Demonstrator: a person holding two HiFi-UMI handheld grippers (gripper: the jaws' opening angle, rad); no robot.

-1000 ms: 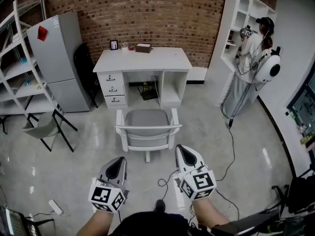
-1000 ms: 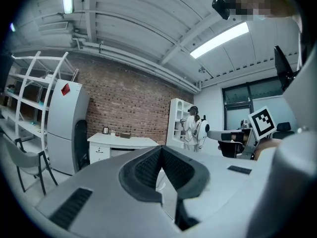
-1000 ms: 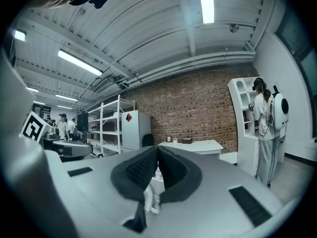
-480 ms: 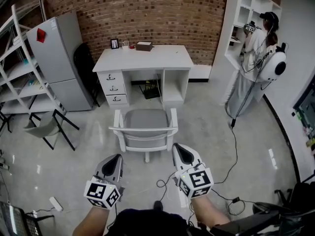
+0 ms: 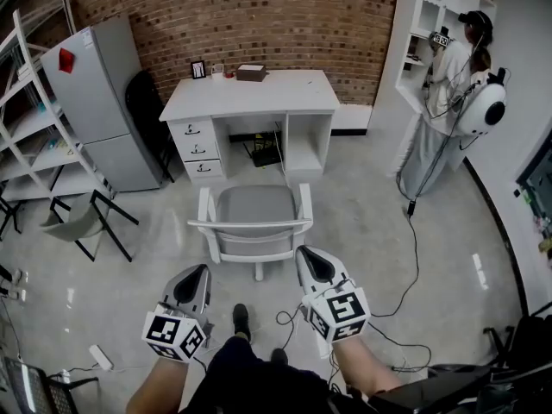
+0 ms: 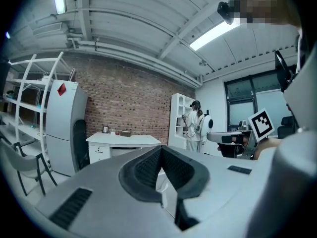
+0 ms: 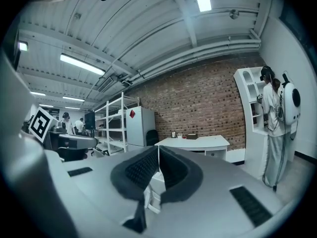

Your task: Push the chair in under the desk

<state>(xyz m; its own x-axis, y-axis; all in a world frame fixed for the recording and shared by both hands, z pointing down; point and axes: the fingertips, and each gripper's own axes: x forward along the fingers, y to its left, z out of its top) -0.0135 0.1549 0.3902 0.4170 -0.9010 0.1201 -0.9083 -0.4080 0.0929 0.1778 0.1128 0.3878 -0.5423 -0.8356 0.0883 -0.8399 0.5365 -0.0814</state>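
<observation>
Push not yet begun: the chair (image 5: 254,218) stands just ahead of the 2 tongs, short of the desk (image 5: 250,95) beyond it, while left tongs (image 5: 195,272) and right tongs (image 5: 310,256) are closed together, empty, not touching it.

chair base (image 5: 257,272) mostly hidden under seat

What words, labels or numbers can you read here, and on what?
No text is readable.
Cubes on the left gripper and right gripper: square marker patterns, not words.
The red tag on the fridge and the frame on the desk: too small to read.
</observation>
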